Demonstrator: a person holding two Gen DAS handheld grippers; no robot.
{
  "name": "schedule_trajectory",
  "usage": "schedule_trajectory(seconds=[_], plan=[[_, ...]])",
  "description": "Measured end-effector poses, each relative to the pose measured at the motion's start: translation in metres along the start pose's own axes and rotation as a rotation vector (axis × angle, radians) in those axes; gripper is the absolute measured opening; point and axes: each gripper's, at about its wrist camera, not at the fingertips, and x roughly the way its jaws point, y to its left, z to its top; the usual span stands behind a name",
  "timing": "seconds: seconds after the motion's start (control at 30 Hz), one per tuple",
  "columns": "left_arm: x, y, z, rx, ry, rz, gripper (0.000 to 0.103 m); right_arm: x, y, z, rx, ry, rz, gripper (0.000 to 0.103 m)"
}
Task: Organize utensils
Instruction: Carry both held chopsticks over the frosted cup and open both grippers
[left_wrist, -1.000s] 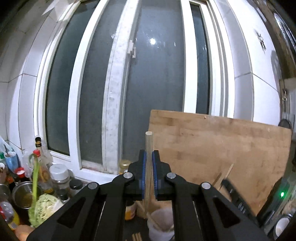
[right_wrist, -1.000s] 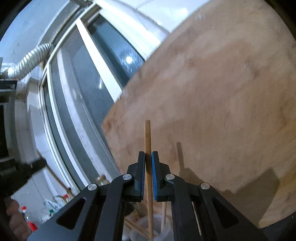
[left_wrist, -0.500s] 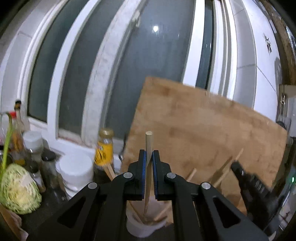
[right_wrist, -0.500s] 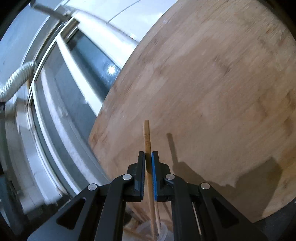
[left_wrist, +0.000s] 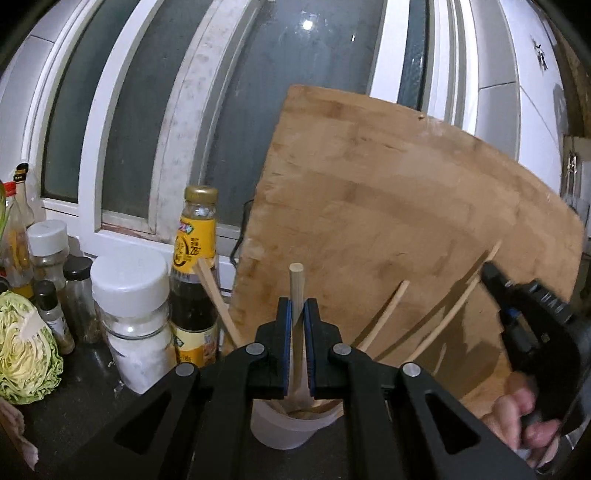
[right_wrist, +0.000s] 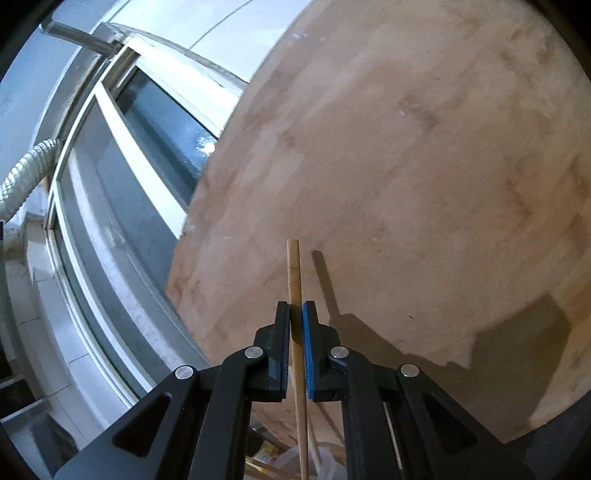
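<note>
My left gripper (left_wrist: 296, 306) is shut on a pale wooden chopstick (left_wrist: 296, 282) that stands upright, its lower end inside a white plastic cup (left_wrist: 284, 430) just below the jaws. Several other chopsticks (left_wrist: 384, 315) lean out of the cup against a big wooden cutting board (left_wrist: 399, 206). My right gripper (right_wrist: 296, 310) is shut on another chopstick (right_wrist: 294, 269), which runs down toward the cup's rim (right_wrist: 295, 459). In the left wrist view the right gripper (left_wrist: 495, 277) shows at the right edge, clamped on a slanting chopstick (left_wrist: 454, 306), with a hand (left_wrist: 524, 413) below it.
Left of the cup stand a white-lidded jar (left_wrist: 131, 317), a yellow-labelled sauce bottle (left_wrist: 194, 269), small spice jars (left_wrist: 77, 291) and a halved cabbage (left_wrist: 24, 350) on a dark counter (left_wrist: 74, 413). The board leans against a white-framed window (left_wrist: 184, 122).
My left gripper has sunk with its chopstick toward the cup, which now sits right under the jaws. The right gripper's view has rolled and shifted a little; its grip is unchanged.
</note>
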Motion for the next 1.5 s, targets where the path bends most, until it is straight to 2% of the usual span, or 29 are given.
schedule_trajectory(seconds=[0.2,0.33,0.43,0.5,0.57,0.7,0.73,0.8,0.83,0.87,0.97,1.17,1.23,1.33,1.4,1.5], plan=[[0.004,0.006,0.001,0.044,-0.010,0.061,0.008,0.012,0.006,-0.008,-0.027,0.003,-0.016,0.008],[0.013,0.020,0.000,0.058,0.000,0.131,0.010,0.018,0.015,-0.025,-0.121,0.017,-0.038,0.008],[0.016,0.035,-0.001,0.027,0.019,0.119,0.011,0.032,0.013,-0.037,-0.138,0.107,-0.038,0.008],[0.015,0.040,-0.002,0.028,0.022,0.105,0.011,0.043,0.010,-0.045,-0.120,0.194,-0.032,0.008],[0.014,0.042,-0.004,0.036,0.019,0.109,0.012,0.050,0.010,-0.052,-0.124,0.244,-0.026,0.008],[0.009,0.043,-0.005,0.028,-0.014,0.161,0.013,0.054,0.012,-0.060,-0.141,0.277,-0.026,0.008],[0.007,0.043,-0.005,0.024,-0.023,0.143,0.014,0.055,0.012,-0.061,-0.143,0.283,-0.028,0.008],[0.004,0.041,-0.003,0.041,-0.022,0.126,0.016,0.058,0.013,-0.063,-0.161,0.304,-0.035,0.008],[0.002,0.038,-0.003,0.065,-0.031,0.142,0.020,0.060,0.014,-0.063,-0.169,0.314,-0.035,0.008],[0.000,0.035,-0.003,0.090,-0.041,0.159,0.029,0.061,0.015,-0.064,-0.174,0.326,-0.038,0.008],[-0.014,0.027,-0.008,0.144,-0.083,0.191,0.044,0.066,0.015,-0.063,-0.166,0.396,-0.041,0.008],[-0.046,0.025,-0.031,0.153,-0.135,0.213,0.055,0.075,0.014,-0.059,-0.114,0.609,0.008,0.011],[-0.053,0.029,-0.042,0.147,-0.142,0.216,0.056,0.071,0.016,-0.058,-0.128,0.629,0.005,0.013],[-0.057,0.039,-0.052,0.132,-0.123,0.226,0.058,0.062,0.025,-0.058,-0.183,0.655,0.007,0.021],[-0.056,0.047,-0.058,0.113,-0.106,0.240,0.061,0.056,0.033,-0.059,-0.205,0.677,0.053,0.022],[-0.049,0.062,-0.066,0.081,-0.073,0.278,0.063,0.051,0.045,-0.065,-0.258,0.682,0.074,0.029]])
